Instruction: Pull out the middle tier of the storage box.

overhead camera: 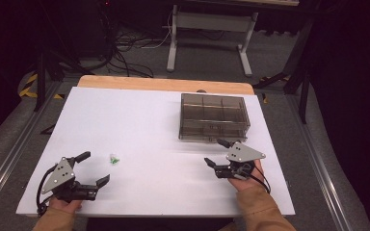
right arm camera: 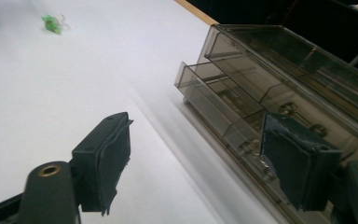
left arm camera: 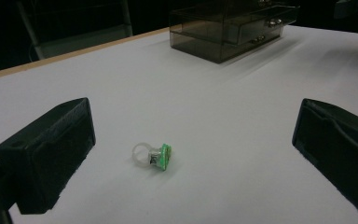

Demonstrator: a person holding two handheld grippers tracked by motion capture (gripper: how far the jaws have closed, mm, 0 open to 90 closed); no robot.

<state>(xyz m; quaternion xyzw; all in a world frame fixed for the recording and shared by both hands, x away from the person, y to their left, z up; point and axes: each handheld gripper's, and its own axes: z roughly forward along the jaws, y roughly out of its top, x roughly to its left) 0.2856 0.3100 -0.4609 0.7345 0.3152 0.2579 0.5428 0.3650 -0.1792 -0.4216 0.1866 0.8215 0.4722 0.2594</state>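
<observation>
A dark room surrounds the white table. On it, the small ring with a green top lies free, just ahead of the left gripper and between the lines of its two wide-apart jaws, touching neither. The right gripper, well apart from the ring, has its jaws spread with nothing between them, close beside the smoky clear drawer box, whose lower drawer stands slightly pulled out.

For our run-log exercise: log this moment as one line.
left gripper: open, by ring | right gripper: open, empty, at drawer box | drawer: slightly open
</observation>
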